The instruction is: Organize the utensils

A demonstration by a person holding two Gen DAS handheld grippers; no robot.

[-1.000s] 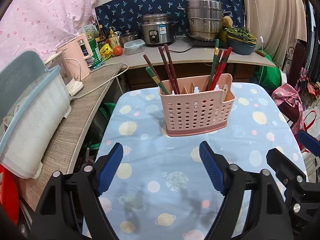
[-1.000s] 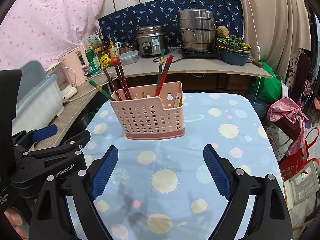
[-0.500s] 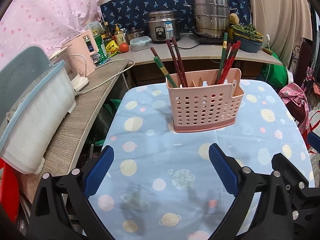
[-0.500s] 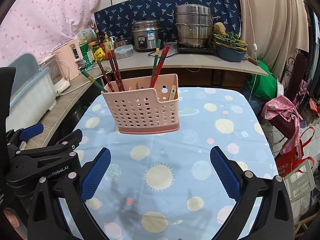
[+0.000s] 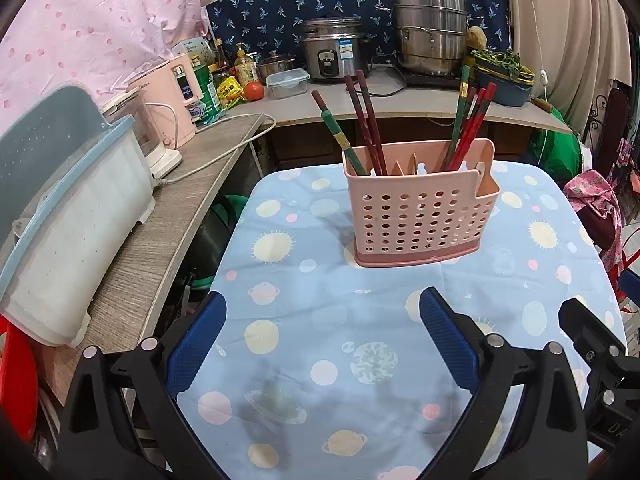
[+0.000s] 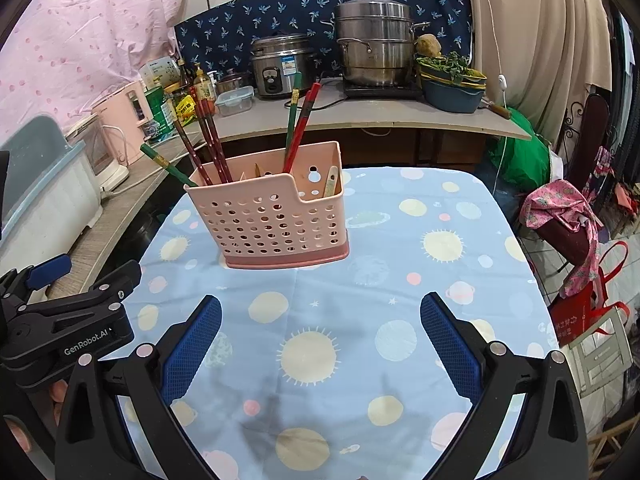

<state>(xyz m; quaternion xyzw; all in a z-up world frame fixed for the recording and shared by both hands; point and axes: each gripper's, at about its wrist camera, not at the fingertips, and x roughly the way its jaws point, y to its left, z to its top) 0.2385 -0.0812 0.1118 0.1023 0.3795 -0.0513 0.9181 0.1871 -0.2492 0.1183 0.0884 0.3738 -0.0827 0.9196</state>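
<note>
The pink utensil caddy (image 5: 422, 212) stands upright mid-counter on the planet-print cloth (image 5: 320, 320), chopsticks (image 5: 366, 120) sorted into its end compartments. The left gripper (image 5: 322, 340) and right gripper (image 6: 320, 340) hover wide and empty before it, probably backed off because nothing loose remains.

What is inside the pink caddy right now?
The pink caddy holds dark red chopsticks and a green one at one end, red and green chopsticks mid-caddy, and a pale utensil in the end slot. Their lower ends are hidden.
</note>
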